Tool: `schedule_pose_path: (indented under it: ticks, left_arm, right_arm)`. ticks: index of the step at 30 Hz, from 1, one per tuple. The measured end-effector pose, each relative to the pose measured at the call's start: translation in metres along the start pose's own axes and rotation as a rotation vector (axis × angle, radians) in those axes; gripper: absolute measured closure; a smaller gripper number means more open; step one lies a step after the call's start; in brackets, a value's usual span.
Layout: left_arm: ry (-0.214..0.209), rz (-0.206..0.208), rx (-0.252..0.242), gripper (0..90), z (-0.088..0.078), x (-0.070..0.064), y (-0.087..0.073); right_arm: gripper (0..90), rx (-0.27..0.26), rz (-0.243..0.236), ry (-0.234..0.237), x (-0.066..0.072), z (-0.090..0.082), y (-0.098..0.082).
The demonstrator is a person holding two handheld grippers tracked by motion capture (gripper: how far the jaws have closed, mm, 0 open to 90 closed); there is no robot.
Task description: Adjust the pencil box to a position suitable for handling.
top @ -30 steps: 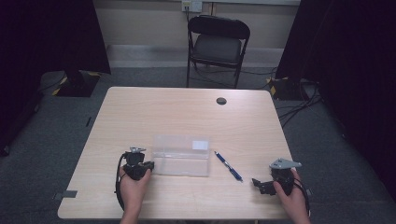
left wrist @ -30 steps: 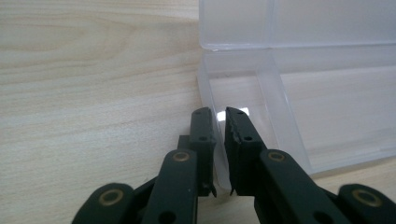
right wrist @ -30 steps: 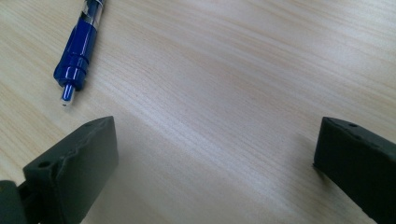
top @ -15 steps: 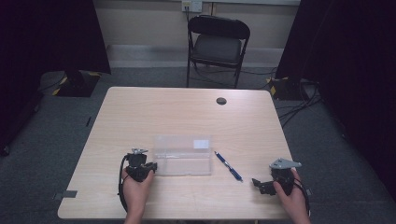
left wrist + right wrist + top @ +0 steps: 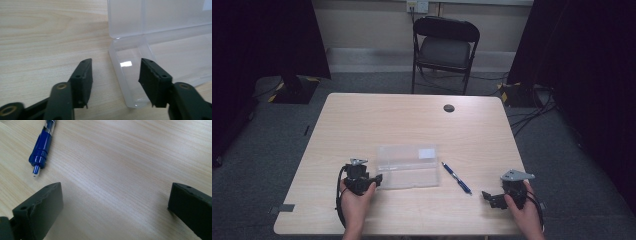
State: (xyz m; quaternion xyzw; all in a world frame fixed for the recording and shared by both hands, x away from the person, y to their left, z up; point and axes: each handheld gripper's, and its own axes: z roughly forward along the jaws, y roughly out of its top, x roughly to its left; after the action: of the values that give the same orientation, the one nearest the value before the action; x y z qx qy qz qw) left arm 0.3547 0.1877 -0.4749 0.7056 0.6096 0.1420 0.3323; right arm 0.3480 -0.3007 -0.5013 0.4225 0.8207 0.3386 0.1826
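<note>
The left tongs [image 5: 113,82] have just been opening, astride the open clear case's [image 5: 408,166] near wall; the pen [image 5: 456,177] lies slantwise on the tabletop [image 5: 412,120], nearer the gaping, empty right tongs [image 5: 486,195]

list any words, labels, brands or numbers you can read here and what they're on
No text is readable in these pictures.
White label on the lid of the clear plastic box: label looks blank or too small to read.
Blue pen: no print legible, also up close in the right gripper view.
Wall outlet plate behind the chair: too small to read.
</note>
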Motion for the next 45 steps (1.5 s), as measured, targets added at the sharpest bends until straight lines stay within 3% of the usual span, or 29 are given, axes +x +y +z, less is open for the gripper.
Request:
schedule_pose_path:
  ticks: [2, 3, 8, 12, 16, 19, 22, 28, 31, 39, 43, 45]
  left_arm:
    - [-0.007, 0.010, -0.002, 40.5, -0.002, 0.000, 0.001]
    - [-0.003, 0.024, -0.004, 33.8, -0.004, 0.001, 0.001]
    - [-0.003, 0.095, -0.017, 23.9, -0.013, 0.006, 0.001]
    - [-0.015, 0.101, -0.022, 18.3, -0.017, 0.014, -0.002]
    - [-0.026, 0.154, -0.037, 16.7, -0.023, 0.026, -0.009]
    - [-0.044, 0.147, -0.029, 16.7, -0.024, 0.033, -0.013]
    - [-0.012, 0.192, 0.011, 16.9, -0.023, 0.048, -0.022]
    - [-0.011, 0.265, -0.007, 17.3, -0.025, 0.065, -0.032]
    - [-0.018, 0.264, -0.031, 16.8, -0.026, 0.071, -0.034]
    - [0.013, 0.279, -0.046, 16.2, -0.026, 0.079, -0.039]
    - [-0.012, 0.297, -0.092, 13.0, -0.024, 0.084, -0.043]
    - [-0.013, 0.299, -0.090, 12.5, -0.024, 0.084, -0.043]
  right_arm:
    - [0.0, 0.001, 0.000, 0.000, 0.000, 0.000, 0.000]
    - [0.0, 0.001, 0.000, 0.000, 0.000, 0.000, 0.000]
    - [0.0, 0.000, 0.000, 0.000, 0.000, 0.000, 0.000]
    - [0.0, 0.001, 0.000, 0.000, 0.000, 0.000, 0.000]
    - [0.0, 0.000, 0.000, 0.000, 0.000, 0.000, 0.000]
    - [0.0, 0.000, 0.000, -0.001, 0.000, 0.000, 0.000]
    - [0.0, 0.001, 0.000, -0.001, 0.000, 0.000, 0.000]
    - [0.0, 0.004, 0.002, -0.001, 0.000, 0.000, 0.000]
    - [0.0, 0.004, 0.003, -0.001, 0.000, 0.000, 0.000]
    - [0.0, 0.003, 0.003, -0.002, 0.000, 0.001, 0.001]
    - [0.0, -0.001, 0.011, 0.003, -0.001, 0.001, 0.001]
    - [0.0, 0.000, 0.011, -0.001, 0.000, 0.001, 0.001]
